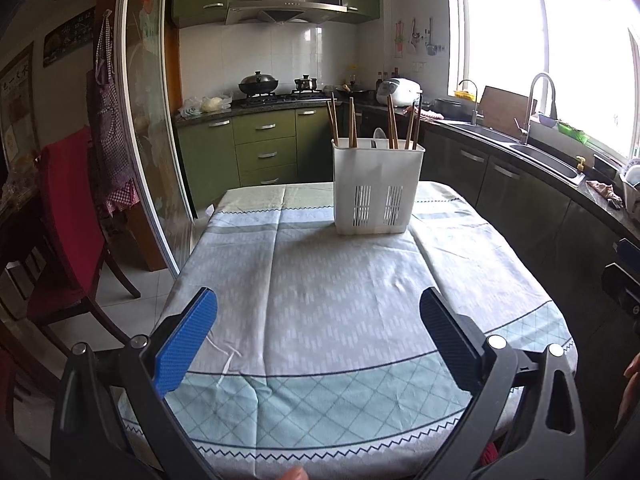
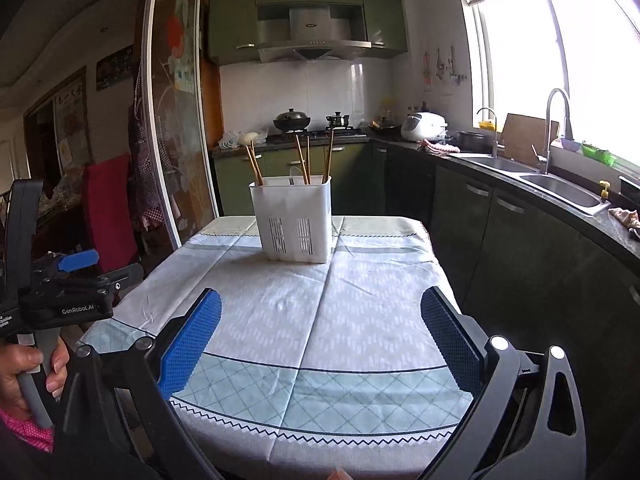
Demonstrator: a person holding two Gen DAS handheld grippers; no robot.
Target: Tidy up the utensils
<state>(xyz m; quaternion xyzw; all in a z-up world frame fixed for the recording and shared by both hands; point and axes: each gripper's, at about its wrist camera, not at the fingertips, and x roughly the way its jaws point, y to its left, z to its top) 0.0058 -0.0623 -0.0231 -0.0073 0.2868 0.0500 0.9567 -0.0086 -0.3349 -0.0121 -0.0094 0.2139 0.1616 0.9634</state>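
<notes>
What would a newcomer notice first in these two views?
A white utensil caddy stands upright at the far end of the table, with wooden chopsticks sticking out of its top. Nearer, the left gripper and right gripper hang open and empty above the cloth.

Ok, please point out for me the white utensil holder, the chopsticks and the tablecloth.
utensil holder (image 1: 378,188), left wrist view, on its front wall.
chopsticks (image 1: 352,124), left wrist view, on a shaft above the rim.
tablecloth (image 2: 340,320), right wrist view, on its bare middle.

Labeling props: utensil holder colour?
White utensil holder, slotted vents low on front; clearest in the left wrist view.
</notes>
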